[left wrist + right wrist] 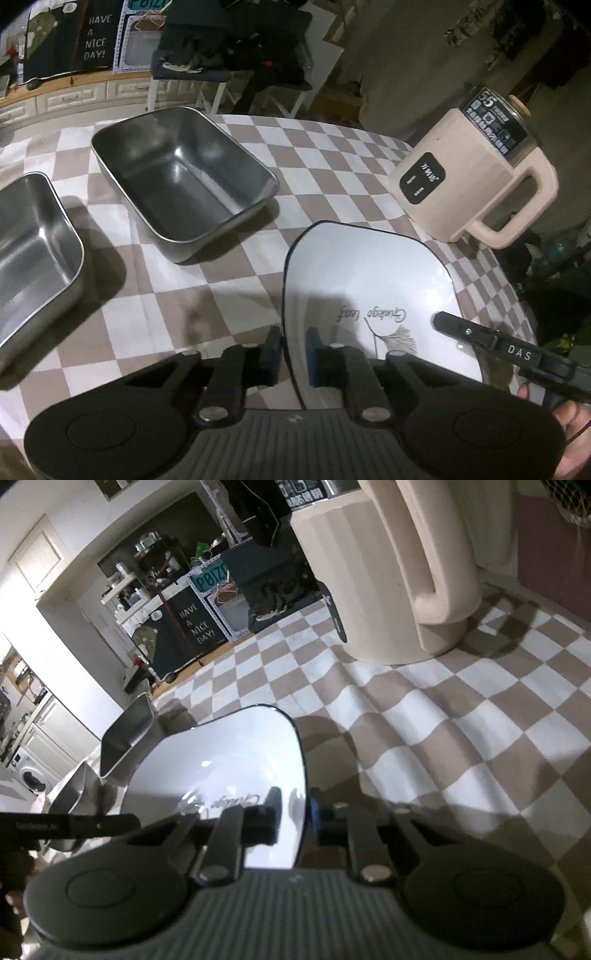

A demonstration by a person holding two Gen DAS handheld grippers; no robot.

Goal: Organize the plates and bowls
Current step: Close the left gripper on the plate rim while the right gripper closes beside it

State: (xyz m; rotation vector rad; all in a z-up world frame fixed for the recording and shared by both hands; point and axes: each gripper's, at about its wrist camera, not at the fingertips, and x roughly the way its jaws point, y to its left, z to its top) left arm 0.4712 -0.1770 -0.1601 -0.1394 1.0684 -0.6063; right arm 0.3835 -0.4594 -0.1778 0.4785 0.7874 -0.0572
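Observation:
A white squarish plate [369, 280] with a dark rim and a leaf print is held over the checkered tablecloth. My left gripper [293, 356] is shut on its left edge. My right gripper [295, 814] is shut on its right edge; the plate also shows in the right wrist view [221, 760]. The right gripper's finger [480, 338] reaches in at the plate's right side in the left wrist view. Two empty steel rectangular trays stand beyond: one [184, 177] in the middle, one [29, 258] at the left edge.
A beige electric kettle [476, 177] stands at the table's right, close to the plate; its base and handle [417, 572] fill the top of the right wrist view. The checkered tablecloth [332, 155] covers the table. A chair with clothes [236, 48] stands behind the table.

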